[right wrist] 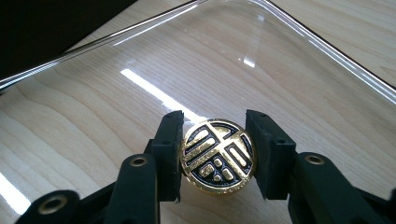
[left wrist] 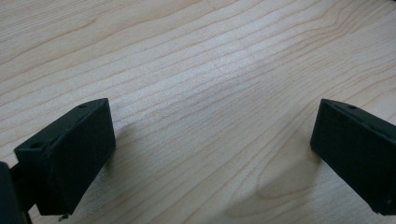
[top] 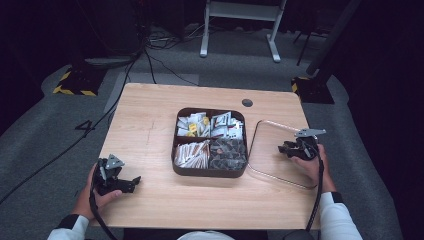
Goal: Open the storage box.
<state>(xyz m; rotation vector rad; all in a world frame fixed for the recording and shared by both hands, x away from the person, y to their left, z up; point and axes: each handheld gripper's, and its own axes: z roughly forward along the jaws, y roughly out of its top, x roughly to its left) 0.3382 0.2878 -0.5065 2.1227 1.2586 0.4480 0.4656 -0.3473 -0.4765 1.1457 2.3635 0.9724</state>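
Since the right gripper (right wrist: 217, 156) clamps the clear lid's gold knob (right wrist: 218, 155) (left gripper (left wrist: 210, 154) idle, jaws apart), covering the box (top: 210, 172) remains.

Can't read any of the packets in the dark tray (top: 175, 145), way too small from the high view. In the right gripper view the clear lid (right wrist: 299, 70) runs off the top and right edges, and the gold knob's (right wrist: 218, 155) lower sides sit behind the jaws.
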